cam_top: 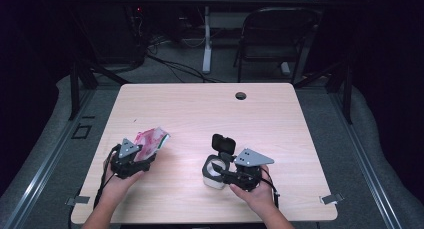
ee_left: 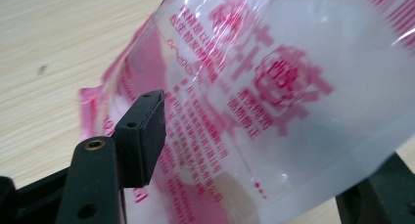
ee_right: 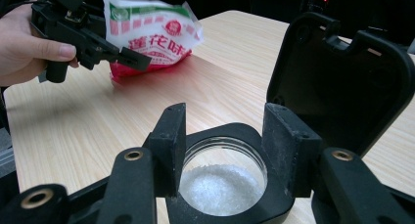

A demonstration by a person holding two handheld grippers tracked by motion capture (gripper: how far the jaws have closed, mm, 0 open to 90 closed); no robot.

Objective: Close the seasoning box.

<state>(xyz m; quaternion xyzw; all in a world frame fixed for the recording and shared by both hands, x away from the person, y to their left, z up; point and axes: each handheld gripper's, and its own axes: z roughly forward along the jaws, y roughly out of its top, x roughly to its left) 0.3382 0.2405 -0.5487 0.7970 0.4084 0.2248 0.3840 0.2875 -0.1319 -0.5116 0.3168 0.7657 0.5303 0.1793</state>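
A pink and white printed plastic bag (cam_top: 151,138) lies on the left part of the wooden table (cam_top: 210,114). My left gripper (cam_top: 146,156) stands open around its near end. In the left gripper view the bag (ee_left: 274,87) sits between the jaws of my left gripper (ee_left: 266,160), one jaw at the left and one at the bottom right corner. My right gripper (cam_top: 221,170) is shut on a small white jar (cam_top: 212,181) whose black flip lid (cam_top: 223,143) stands open. The right gripper view shows white granules in the jar (ee_right: 222,187), with the lid (ee_right: 342,82) upright behind it.
A round cable hole (cam_top: 241,95) sits near the table's far edge. Beyond the table stand a black folding chair (cam_top: 275,39) and a white desk leg (cam_top: 206,39). Bare tabletop lies between the two grippers and toward the far side.
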